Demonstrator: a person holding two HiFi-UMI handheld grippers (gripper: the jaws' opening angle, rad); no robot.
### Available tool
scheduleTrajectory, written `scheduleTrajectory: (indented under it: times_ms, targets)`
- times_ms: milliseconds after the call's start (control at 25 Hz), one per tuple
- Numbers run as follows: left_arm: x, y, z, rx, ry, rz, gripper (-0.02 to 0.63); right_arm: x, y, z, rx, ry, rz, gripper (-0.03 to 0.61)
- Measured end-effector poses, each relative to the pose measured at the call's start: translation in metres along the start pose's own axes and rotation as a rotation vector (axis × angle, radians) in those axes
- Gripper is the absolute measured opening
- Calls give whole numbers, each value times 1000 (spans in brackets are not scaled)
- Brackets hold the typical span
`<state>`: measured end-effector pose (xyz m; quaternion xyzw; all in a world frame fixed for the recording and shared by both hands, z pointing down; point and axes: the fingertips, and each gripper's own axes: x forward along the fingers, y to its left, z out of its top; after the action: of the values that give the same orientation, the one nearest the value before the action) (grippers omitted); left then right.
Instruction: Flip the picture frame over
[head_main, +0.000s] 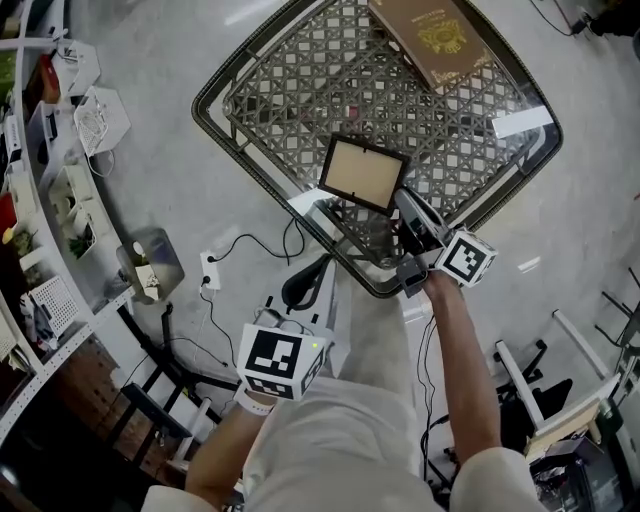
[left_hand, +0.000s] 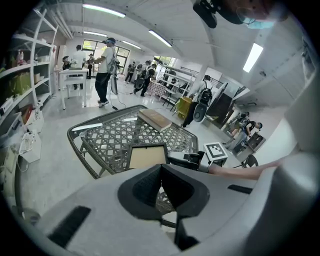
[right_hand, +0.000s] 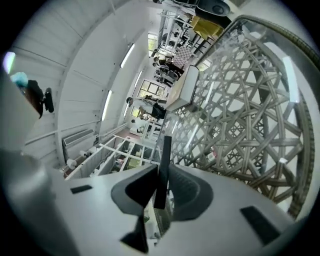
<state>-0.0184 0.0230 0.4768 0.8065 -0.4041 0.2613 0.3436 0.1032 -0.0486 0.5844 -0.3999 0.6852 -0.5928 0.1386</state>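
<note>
- Head view: the picture frame (head_main: 362, 172) is over the table (head_main: 215, 120), near the table's 6 o'clock corner. Its tan side faces up.
- The right gripper (head_main: 405, 205) pinches the frame at its 4 o'clock corner. A book (head_main: 430, 35) lies at 1 o'clock from the frame, well apart, so there is room to turn it.
- The left gripper (head_main: 296, 290) hangs low at 7 o'clock, off the table.
- Left gripper view: the left gripper (left_hand: 161, 182) has its jaws pressed together with nothing in them. The frame (left_hand: 146, 156) shows at 12 o'clock, and the right gripper (left_hand: 187, 159) is on its right side.
- Right gripper view: the right gripper (right_hand: 161, 187) squeezes the frame's thin dark edge (right_hand: 164, 160), which sticks out toward 12 o'clock.
- I think the grip is small, just one corner. Roll the wrist slowly, hold tight, and lay the frame down softly on the glass top (right_hand: 250, 125).
</note>
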Motion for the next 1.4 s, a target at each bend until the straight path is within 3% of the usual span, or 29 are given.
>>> scheduleTrajectory:
  times_ms: [280,560,880,1400]
  targets:
    - [-2,4,0,-1,-3,-1,25,-4,-29,-4,-186,66,-249,74]
    - [-6,9,5,0,-14,0,25,-6,-28,0,-472,124,-434,74]
    - [-16,11,25,19,-44,0,25,-11,-3,-2,-664,173,-511,74]
    - [-57,4,68,90,-112,-23,25,-49,97,10,-881,120,-503,35]
